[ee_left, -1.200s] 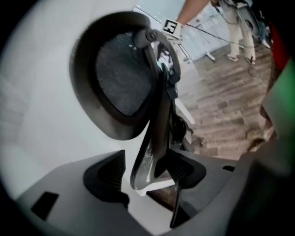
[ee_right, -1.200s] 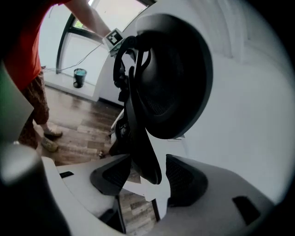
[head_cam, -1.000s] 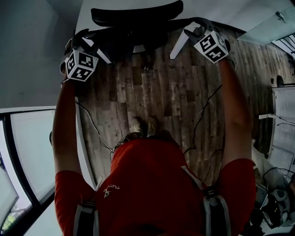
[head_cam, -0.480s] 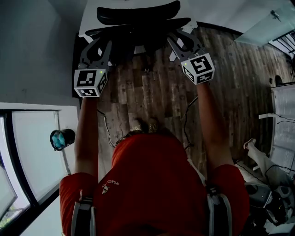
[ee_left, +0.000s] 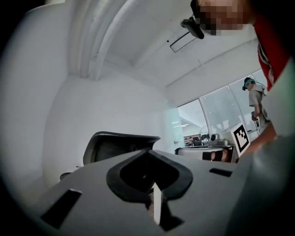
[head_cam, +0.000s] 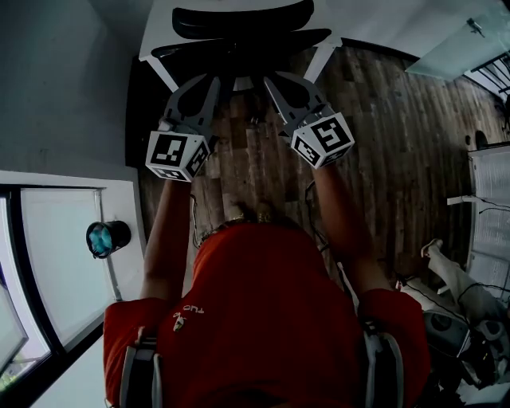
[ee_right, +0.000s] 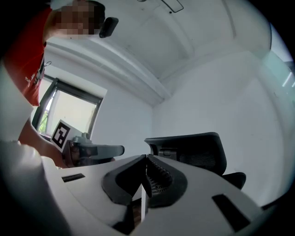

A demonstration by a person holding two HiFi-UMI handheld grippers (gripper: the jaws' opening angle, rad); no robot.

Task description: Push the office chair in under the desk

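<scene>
The black office chair (head_cam: 243, 19) stands at the top of the head view, its backrest against the white desk (head_cam: 153, 41). Both grippers hover over the wooden floor, drawn back from the chair and touching nothing. My left gripper (head_cam: 214, 78) points at the chair with its marker cube toward me. My right gripper (head_cam: 268, 76) is beside it, close on the right. Both pairs of jaws have just been closing with nothing between them, and now they meet. The left gripper view shows the chair (ee_left: 120, 144) beyond my left gripper (ee_left: 148, 150). In the right gripper view the chair (ee_right: 196, 151) is behind my right gripper (ee_right: 146, 157).
A white desk leg (head_cam: 320, 59) slants down beside the chair. A window (head_cam: 56, 255) and a sill with a small blue object (head_cam: 103, 239) lie at left. White furniture (head_cam: 490, 207) and cables are at right. Another person (ee_left: 254, 99) stands far off by the windows.
Both grippers came away from the chair's sides, rolled, drew back toward me and closer together. Their jaws went from wide open to shut.
</scene>
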